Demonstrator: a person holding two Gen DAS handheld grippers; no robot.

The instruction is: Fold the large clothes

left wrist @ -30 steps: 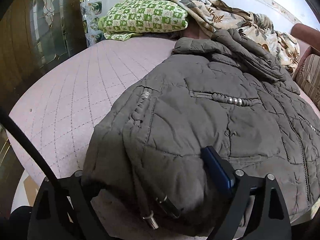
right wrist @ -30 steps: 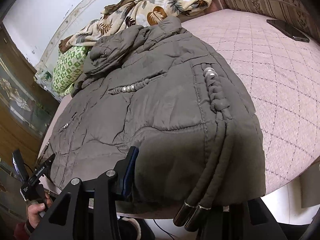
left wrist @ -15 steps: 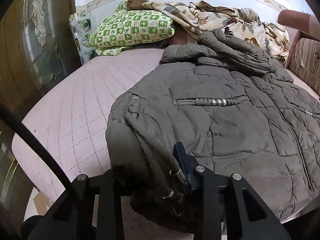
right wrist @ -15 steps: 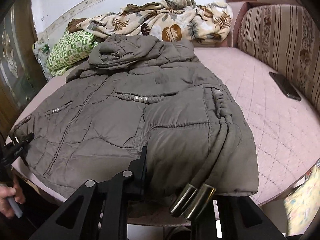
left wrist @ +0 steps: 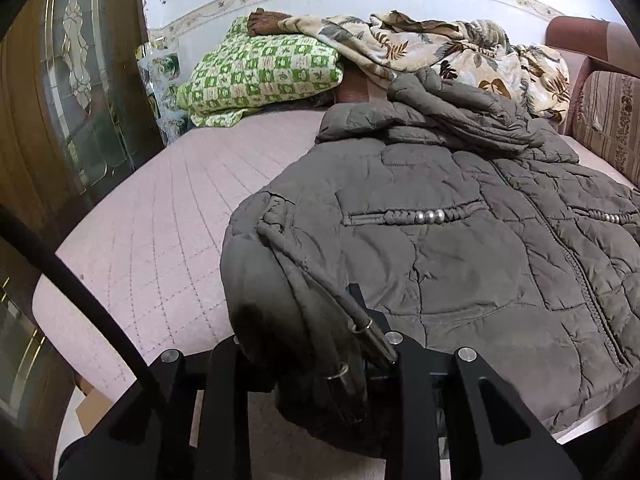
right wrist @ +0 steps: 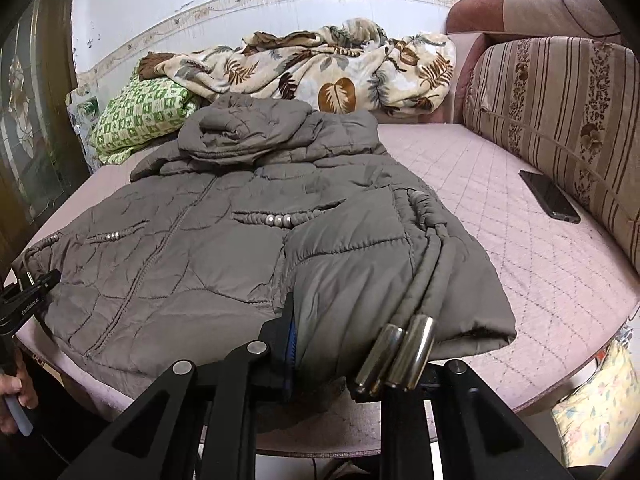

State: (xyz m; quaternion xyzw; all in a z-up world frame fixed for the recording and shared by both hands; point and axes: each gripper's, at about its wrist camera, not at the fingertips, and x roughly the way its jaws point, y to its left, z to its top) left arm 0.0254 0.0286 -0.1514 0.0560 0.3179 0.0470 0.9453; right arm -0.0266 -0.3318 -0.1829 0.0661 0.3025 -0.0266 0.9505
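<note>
I am closing my left gripper (left wrist: 316, 344) and right gripper (right wrist: 340, 356) on the jacket (right wrist: 248, 240) hem corners between my jaws, and should next be carrying them toward the hood.

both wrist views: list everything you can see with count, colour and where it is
jacket: one, grey-brown, quilted, spread front up on the bed, hood toward the wall
drawstring tips: two, metal, hanging off the hem corner by the right gripper
bed cover: one, pink, quilted, under the jacket
blanket: one, cream with brown leaves, bunched by the wall
pillow: one, green and white check, left of the blanket
cushion: one, striped brown, along the bed's right side
phone: one, black, on the cover beside the cushion
left gripper: black, jaws closing on the jacket's left hem corner
right gripper: black, shut on the right hem corner
hand: one, at the right view's left edge
</note>
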